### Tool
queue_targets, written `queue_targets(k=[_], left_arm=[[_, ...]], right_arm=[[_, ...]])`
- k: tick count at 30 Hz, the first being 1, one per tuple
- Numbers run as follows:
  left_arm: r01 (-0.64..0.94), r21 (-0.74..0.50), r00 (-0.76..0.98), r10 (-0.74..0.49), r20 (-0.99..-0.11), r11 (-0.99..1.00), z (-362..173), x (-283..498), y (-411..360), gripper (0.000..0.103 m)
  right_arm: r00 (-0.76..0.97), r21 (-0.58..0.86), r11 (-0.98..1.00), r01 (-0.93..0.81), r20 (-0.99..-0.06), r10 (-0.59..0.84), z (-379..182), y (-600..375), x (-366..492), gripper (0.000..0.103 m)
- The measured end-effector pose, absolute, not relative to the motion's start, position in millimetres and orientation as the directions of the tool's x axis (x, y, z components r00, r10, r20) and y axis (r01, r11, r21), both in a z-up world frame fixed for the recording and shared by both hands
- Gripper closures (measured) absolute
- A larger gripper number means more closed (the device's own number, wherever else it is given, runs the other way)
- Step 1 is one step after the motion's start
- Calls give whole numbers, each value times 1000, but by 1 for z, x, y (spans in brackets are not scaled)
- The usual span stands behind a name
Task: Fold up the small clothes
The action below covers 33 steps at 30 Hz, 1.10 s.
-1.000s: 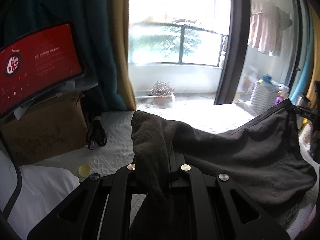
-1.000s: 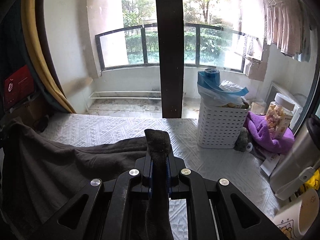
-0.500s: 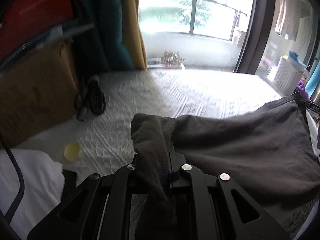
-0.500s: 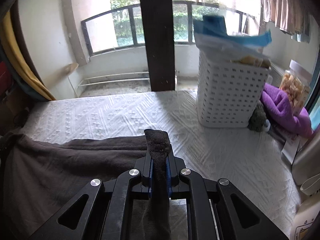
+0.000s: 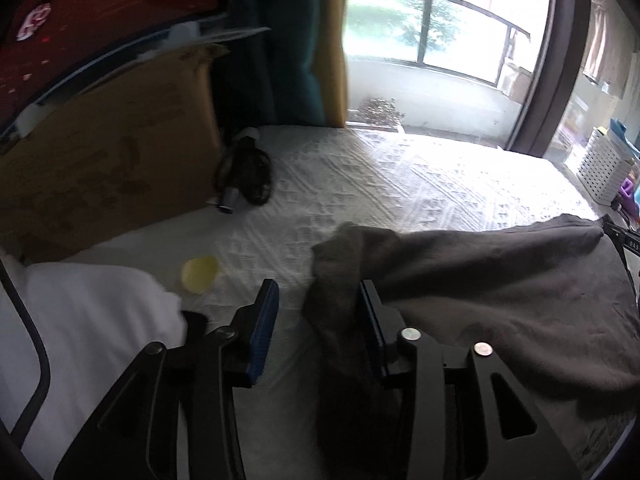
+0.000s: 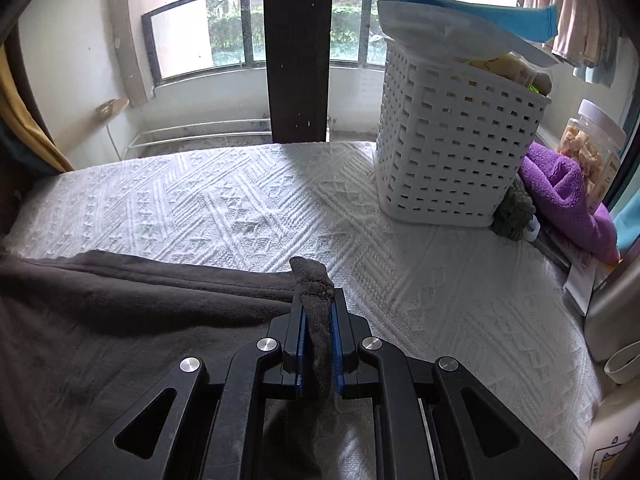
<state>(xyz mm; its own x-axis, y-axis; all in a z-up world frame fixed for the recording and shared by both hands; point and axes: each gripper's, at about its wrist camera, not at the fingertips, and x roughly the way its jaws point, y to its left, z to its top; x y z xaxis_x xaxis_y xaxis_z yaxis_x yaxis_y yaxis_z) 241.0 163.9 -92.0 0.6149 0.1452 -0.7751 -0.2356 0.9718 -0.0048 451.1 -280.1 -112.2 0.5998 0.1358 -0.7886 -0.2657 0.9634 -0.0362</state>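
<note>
Room, daylit. White textured bedspread [image 6: 248, 208] covers the work surface. Behind it: glazed balcony window [image 6: 224, 36] with dark railing, divided by a dark brown post [image 6: 298, 52]. Left of the window: yellow and teal curtains [image 5: 304, 40]. Cardboard box [image 5: 104, 152] beside the curtains; red-lit screen [image 5: 88, 12] above the box.

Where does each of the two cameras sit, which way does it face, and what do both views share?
Left wrist: on the left gripper, facing down along its open jaws over the white bedspread toward a cardboard box; only the gripper shows.
Right wrist: on the right gripper, facing down along jaws just easing open, fabric between them, toward a white basket; only the gripper shows.
Shared: the dark grey garment, bedspread, basket and balcony window.
</note>
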Motion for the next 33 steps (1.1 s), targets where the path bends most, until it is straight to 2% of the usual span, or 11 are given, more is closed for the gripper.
queue_targets(k=[2,3,4,15,17,19,33], left_arm=[[-257,6,612,167,-773,966,-89,235,169,57],[-265,4,613,172,-772,964,-87,233,172,57],[-268,-2,614,169,-771,964,-84,230,173,57],[-176,-44,665,86,-741,983,-64,204,151,57],[-159,-47,666,72,-742,986,-64,199,146,53],[-145,-57,666,55,-744,988,-65,193,141,47],[-78,-123,616,-50,-786,989,-92,147,112,47]], right_arm=[[613,-79,968,-240,-785,88,-113,-281,452,62],[619,-99,970,-222,-783,62,-112,-283,453,44],[619,-104,972,-210,-784,50,-109,-287,453,36],[652,-102,962,-254,-752,93,-72,-288,409,36],[652,-97,959,-268,-751,106,-66,-286,397,36],[645,-85,955,-284,-754,124,-65,-283,384,36],[585,-68,935,-347,-795,160,-78,-263,324,35]])
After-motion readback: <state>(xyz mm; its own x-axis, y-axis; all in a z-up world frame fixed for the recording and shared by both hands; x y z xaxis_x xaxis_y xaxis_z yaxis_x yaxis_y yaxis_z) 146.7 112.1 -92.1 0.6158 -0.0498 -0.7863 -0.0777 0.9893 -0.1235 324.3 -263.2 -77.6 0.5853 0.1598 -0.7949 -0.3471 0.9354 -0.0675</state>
